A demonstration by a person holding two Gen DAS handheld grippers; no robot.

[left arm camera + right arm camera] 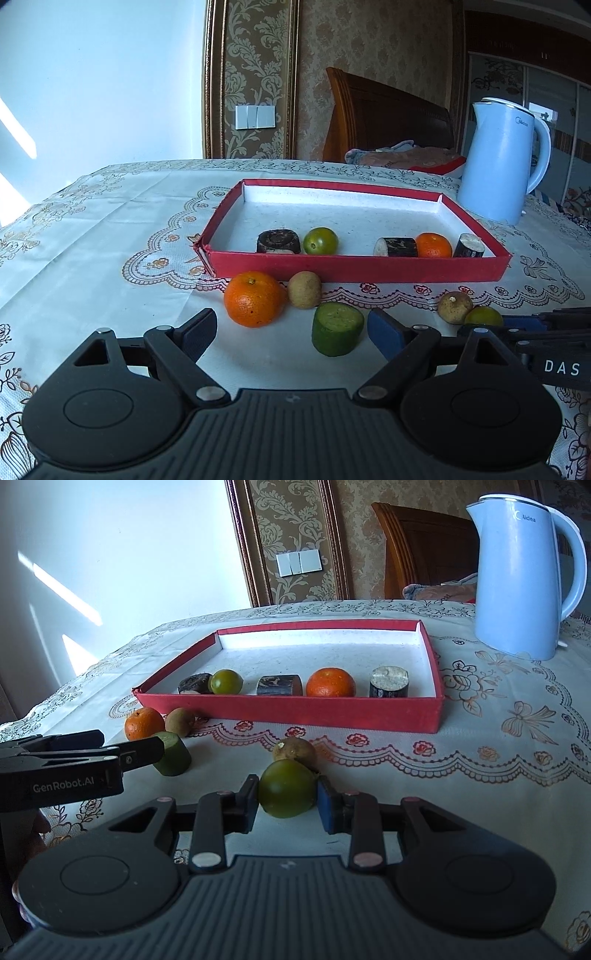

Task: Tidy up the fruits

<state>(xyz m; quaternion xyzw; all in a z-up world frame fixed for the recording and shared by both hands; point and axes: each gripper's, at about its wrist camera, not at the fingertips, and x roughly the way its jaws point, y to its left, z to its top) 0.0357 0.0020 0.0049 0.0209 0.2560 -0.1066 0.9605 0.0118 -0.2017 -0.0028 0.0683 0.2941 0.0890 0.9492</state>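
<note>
My right gripper (287, 800) pads pressed on both sides of green citrus (287, 788), fruit resting on tablecloth (480, 775) short of red tray (295, 710). Risk as I judge it: round, smooth skin, could squirt out on lift. Brown fruit (294, 751) touching behind, may roll if nudged. My left gripper (291, 334) spread wide, empty, cucumber chunk (337, 328) between fingers. Tray near wall needs clearing; kettle (524, 572) well clear at right.
</note>
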